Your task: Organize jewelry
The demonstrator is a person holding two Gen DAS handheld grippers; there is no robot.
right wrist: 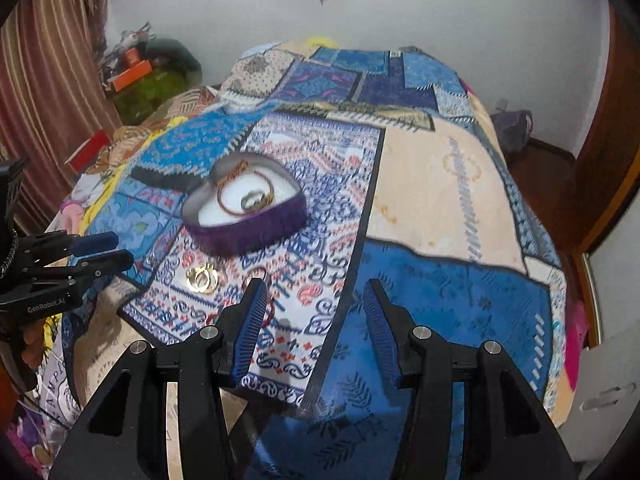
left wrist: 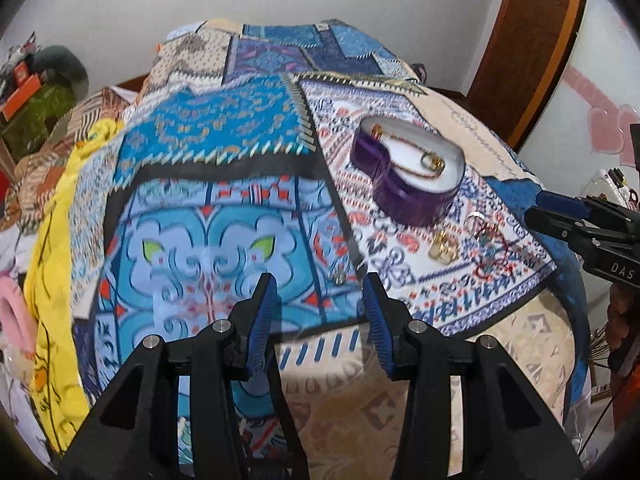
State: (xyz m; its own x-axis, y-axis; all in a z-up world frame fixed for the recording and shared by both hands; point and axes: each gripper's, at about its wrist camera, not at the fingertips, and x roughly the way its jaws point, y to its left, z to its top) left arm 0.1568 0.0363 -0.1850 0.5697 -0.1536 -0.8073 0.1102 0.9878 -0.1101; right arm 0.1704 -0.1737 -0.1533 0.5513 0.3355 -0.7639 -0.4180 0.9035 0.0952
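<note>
A: Left wrist view first. The left gripper (left wrist: 320, 288) hangs over the quilt (left wrist: 208, 184) with its jaws wide apart and nothing between them. The box (left wrist: 408, 172), purple and heart-shaped, sits ahead and to the right with a chain (left wrist: 412, 160) and a ring already inside. Loose pieces lie just beside its near wall: gold rings (left wrist: 442, 245) and a red and teal tangle (left wrist: 494, 252).

B: And the risk there?

A: A tiny piece (left wrist: 339, 276) lies on the cloth close to the left fingertips (it is blurred, I cannot say what it is). It is pale on a busy pattern, so I judge it easy to miss or to press into the soft cloth.

B: Right wrist view?

A: The right gripper (right wrist: 316, 292) is also spread wide and empty, above the quilt's near edge. The rings (right wrist: 203, 278) lie near its left finger, the box (right wrist: 248, 204) beyond them. The left gripper (right wrist: 108, 250) comes in from the left, close by.

B: So a collision?

A: Possibly, if both go for the same cluster. Also, flat rings on yielding fabric may skid from the pads, and a bump could shift the box.
</note>
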